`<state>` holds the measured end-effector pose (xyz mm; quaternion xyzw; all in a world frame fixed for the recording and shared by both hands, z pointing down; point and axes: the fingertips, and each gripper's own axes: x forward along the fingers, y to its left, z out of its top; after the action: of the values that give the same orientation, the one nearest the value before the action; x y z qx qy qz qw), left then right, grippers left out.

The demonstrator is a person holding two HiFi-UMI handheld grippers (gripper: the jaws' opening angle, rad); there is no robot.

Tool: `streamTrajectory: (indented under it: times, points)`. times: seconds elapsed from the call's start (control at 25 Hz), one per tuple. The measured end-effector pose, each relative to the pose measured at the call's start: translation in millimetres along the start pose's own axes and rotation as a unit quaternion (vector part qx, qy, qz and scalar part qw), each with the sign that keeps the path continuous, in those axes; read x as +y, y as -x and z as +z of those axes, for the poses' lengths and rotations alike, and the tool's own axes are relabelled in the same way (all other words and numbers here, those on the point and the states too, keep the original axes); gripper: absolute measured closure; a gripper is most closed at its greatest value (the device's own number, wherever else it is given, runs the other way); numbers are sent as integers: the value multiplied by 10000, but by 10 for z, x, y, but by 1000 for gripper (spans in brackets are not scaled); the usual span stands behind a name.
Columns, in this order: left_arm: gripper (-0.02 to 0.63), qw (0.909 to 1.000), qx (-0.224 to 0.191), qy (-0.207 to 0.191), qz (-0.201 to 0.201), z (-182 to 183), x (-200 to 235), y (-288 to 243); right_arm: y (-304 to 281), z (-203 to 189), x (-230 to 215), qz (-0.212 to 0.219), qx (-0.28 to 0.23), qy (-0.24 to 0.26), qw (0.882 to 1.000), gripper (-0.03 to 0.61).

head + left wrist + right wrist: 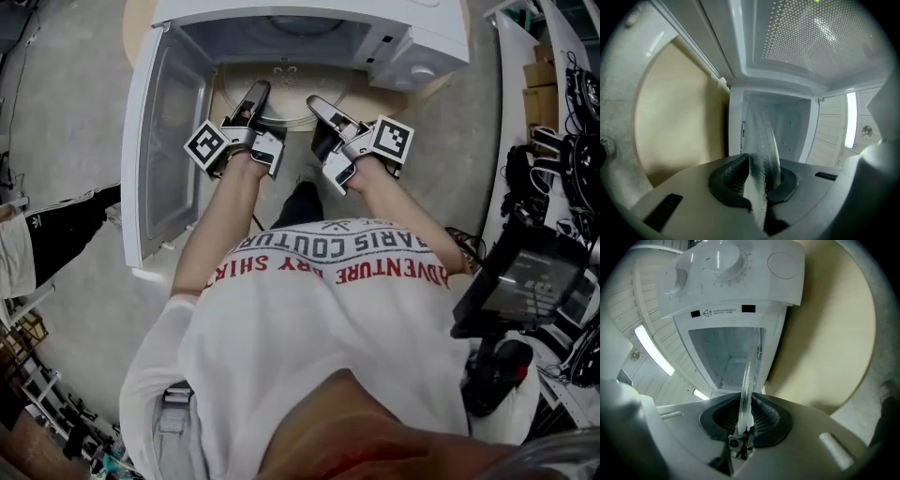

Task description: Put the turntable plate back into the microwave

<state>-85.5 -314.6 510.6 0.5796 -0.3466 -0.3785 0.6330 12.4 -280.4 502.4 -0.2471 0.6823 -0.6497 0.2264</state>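
1. Round beige surface [138, 28], bare along its left edge.
2. Grey floor [66, 122] around it.
3. Black screen [527, 281], well off the surface's right edge.
4. Tangled black cables [574, 141] beyond that edge.

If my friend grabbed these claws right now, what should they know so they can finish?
Left claw: shut on the turntable plate, at its rim.
Right claw: shut on the same plate's other side.
Plate: held up at the mouth of the microwave, whose door is wide open.
Done: plate gripped and lined up.
Left: slide it in, set it flat, let go.
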Motion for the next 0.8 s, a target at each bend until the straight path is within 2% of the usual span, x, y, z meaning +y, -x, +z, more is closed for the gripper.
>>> streamTrajectory:
  times: [0.36,0.48,0.8]
  points:
    - [589,9999,-53,119,44,56,60,-28,-54,24,-66,-19,-131,-276,9995,532]
    - [589,9999,-57,3,113,58,76,-36,-51,30,-93,-54,-196,-357,9992,541]
    - [554,9993,263,-169,212,-116,67,86,-53,107,-110,-32,-408,-486,9980,543]
